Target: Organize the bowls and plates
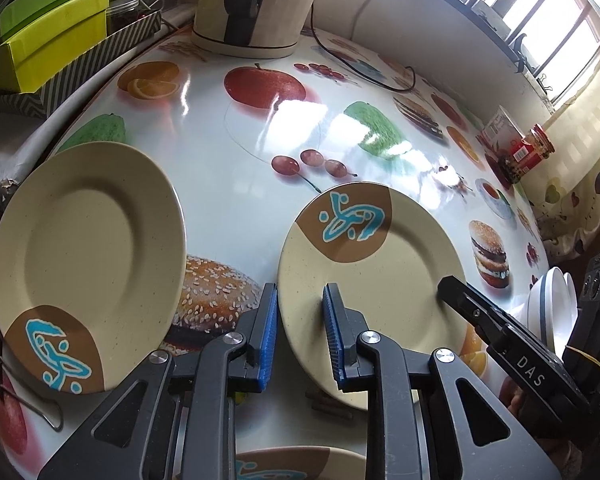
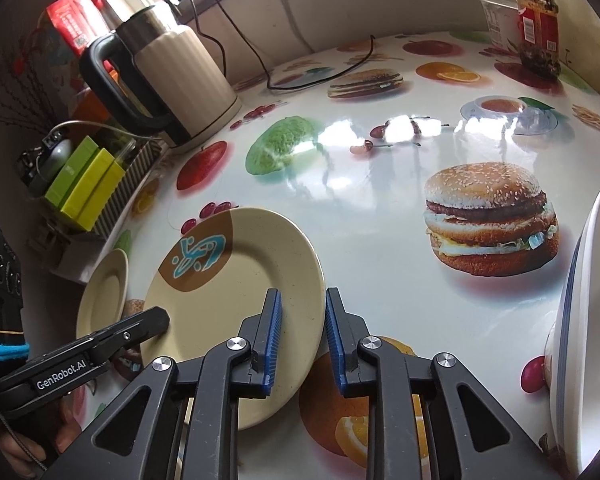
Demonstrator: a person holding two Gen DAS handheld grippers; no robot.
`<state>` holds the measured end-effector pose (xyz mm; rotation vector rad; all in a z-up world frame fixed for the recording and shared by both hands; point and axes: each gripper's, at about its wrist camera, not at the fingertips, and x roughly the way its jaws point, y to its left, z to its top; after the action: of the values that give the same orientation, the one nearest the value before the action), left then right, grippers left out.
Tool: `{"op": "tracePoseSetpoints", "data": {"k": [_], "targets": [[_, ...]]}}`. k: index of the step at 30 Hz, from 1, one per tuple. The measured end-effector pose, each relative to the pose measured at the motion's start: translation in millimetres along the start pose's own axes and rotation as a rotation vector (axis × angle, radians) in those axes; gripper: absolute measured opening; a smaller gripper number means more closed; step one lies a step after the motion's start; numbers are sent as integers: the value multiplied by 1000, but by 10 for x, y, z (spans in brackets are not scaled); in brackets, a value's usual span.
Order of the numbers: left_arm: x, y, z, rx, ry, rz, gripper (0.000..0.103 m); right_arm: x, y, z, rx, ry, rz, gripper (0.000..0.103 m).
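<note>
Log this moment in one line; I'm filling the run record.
left gripper: open, straddling middle plate left rim | right gripper: open, straddling its right rim | second plate: apart | white bowls: untouched

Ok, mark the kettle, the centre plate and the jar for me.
kettle (image 2: pixel 180 80): right wrist view, ribbed cream body.
centre plate (image 1: pixel 380 272): left wrist view, bare well.
jar (image 2: pixel 538 34): right wrist view, red label.

Two beige plates, each with a brown patch bearing a blue squiggle, lie flat and apart on the fruit-and-burger-printed table: the left plate (image 1: pixel 88 264) has its patch near, the middle plate (image 1: pixel 372 288) has its patch far. White bowls (image 1: pixel 548 312) with a blue rim line stack at the right
</note>
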<state>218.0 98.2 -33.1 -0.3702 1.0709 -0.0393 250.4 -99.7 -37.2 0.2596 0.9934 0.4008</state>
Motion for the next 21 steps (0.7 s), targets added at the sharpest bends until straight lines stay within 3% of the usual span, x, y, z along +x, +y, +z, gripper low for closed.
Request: {"op": "tracePoseSetpoints", "data": {"k": [21], "targets": [[-85,-32,-51,10,-25,4,23,-80,28,-21,-37,-14,-14,21]]}}
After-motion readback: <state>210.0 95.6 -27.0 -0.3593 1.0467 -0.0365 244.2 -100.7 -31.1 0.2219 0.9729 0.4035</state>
